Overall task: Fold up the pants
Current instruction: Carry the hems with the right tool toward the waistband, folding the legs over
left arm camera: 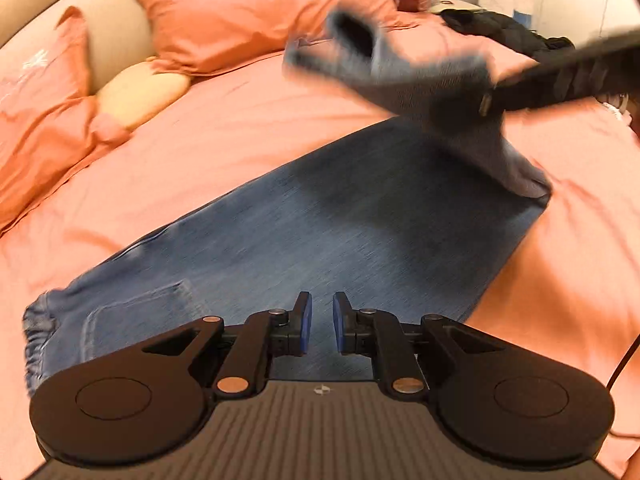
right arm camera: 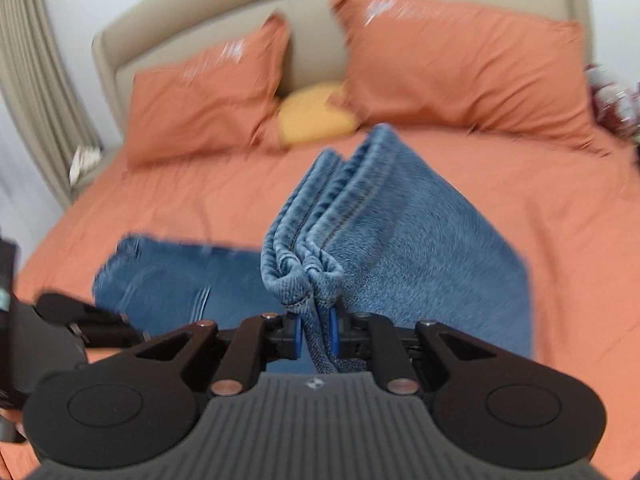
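While the blue jeans (left arm camera: 320, 232) lie spread over the middle of the bed (left arm camera: 224, 152), their leg ends are lifted and bunched in the right gripper (right arm camera: 315, 336), whose jaws are clenched on the hems. The waistband lies toward the bed's near edge, under the left gripper (left arm camera: 322, 322); its jaws stand slightly apart with nothing between them. Two orange pillows (right arm camera: 460, 68) and a yellow cushion (right arm camera: 316, 120) lean at the headboard (right arm camera: 312, 40).
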A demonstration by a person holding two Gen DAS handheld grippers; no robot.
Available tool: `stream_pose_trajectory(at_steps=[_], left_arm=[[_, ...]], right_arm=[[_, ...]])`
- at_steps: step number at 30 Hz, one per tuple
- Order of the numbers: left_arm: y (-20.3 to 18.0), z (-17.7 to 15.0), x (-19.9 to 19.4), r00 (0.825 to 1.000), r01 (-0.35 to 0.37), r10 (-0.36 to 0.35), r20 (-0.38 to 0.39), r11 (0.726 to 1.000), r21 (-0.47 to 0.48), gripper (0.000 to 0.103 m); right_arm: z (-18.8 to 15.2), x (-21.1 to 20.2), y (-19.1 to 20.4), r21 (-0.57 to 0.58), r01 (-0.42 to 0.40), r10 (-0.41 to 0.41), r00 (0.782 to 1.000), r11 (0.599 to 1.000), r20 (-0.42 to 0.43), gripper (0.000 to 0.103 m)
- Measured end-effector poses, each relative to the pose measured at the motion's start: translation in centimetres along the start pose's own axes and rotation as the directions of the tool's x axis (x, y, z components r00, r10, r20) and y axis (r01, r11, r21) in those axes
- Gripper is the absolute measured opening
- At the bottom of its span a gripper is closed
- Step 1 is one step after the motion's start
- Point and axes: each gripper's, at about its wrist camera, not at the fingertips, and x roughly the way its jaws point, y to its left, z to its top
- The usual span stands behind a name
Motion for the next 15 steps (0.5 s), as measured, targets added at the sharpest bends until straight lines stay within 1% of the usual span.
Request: stream_pose_trajectory(at_steps=[2,4,7,8,11,12,14,15], left_arm=[[1.1,-0.9,-0.3,1.000,0.003,-0.003,0.001,1.000,-0.017,0.017],[2.2,-2.0,-0.8,1.000,0.011,-0.011,0.003,0.999,-0.036,0.017],[3.2,-3.0,-0.7,1.000,0.027,-0.027,0.002,0.998,-0.057,0.017],[3.7,-3.2,-0.5,0.999,0.032,-0.032,0.002,0.998,-0.062,0.017],[4.6,-3.5,0.4,0.998,0.057,-0.056,0.011,0.994,-0.091,0.021],[4.9,-3.8,0.6,0.998,0.067,-0.065,0.019,0.992,-0.108,0.024],[5.7,-3.7,1.1,0.995,0.096,-0.092,0.032,0.983,-0.157,0.027],[6.1,-3.8,1.3,0.994,0.110,-0.105,0.037,0.978,-0.180,0.028]], right_arm=[[-1.3,2.8,1.7,-0.035,-0.002,0.000,0.998,0.999,-0.064,0.010],[-2.8,5.2,3.0,-0.070,0.009,-0.017,0.993,0.998,-0.120,0.010],[-4.6,7.9,3.9,-0.096,0.033,-0.050,0.984,0.995,-0.174,0.012],[-4.9,8.4,3.9,-0.091,0.036,-0.053,0.981,0.995,-0.187,0.014],[-5.3,9.3,3.6,-0.076,0.027,-0.042,0.978,0.997,-0.203,0.023],[-5.3,9.0,3.6,-0.068,0.013,-0.026,0.978,0.998,-0.205,0.032],[-4.9,8.5,3.6,-0.037,-0.030,0.021,0.976,0.999,-0.215,0.042],[-4.8,8.0,3.6,-0.019,-0.046,0.041,0.975,0.999,-0.219,0.046]])
